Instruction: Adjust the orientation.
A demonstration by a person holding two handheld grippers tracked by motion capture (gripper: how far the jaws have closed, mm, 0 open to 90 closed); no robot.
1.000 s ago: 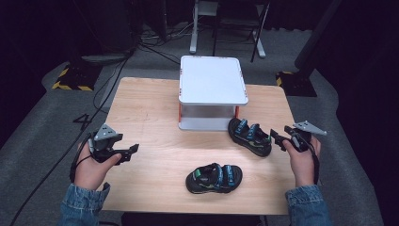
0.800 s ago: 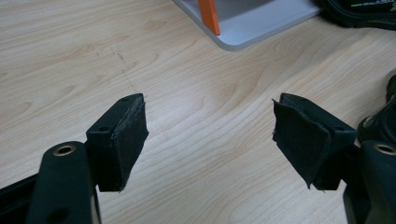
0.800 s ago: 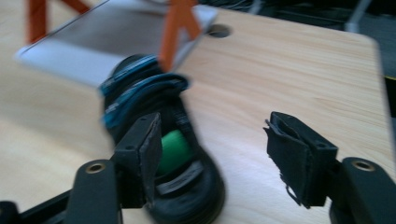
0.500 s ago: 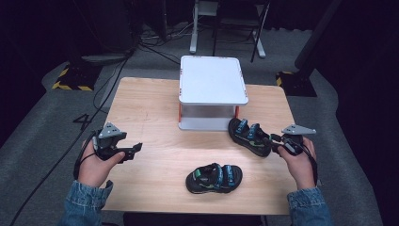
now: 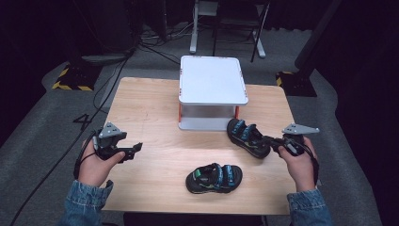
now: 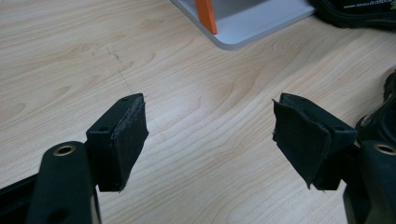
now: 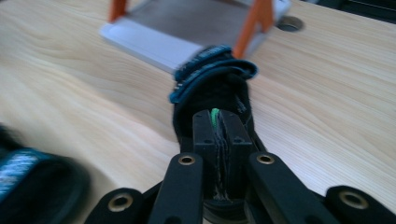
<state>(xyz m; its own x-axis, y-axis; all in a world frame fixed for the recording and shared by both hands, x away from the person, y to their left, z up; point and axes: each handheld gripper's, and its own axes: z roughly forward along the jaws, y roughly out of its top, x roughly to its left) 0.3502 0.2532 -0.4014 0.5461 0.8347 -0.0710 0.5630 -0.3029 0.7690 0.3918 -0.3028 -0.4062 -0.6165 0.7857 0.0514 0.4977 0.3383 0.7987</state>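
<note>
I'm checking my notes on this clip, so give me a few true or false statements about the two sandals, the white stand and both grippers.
1. The right gripper is shut on the heel end of the sandal by the stand. True.
2. The left gripper holds the other sandal. False: its jaws stand open over bare table, and that sandal lies apart from it near the table's front edge.
3. Both sandals sit on top of the white stand. False: both lie on the wooden table, and the stand's top is bare.
4. The stand has orange legs. True.
</note>
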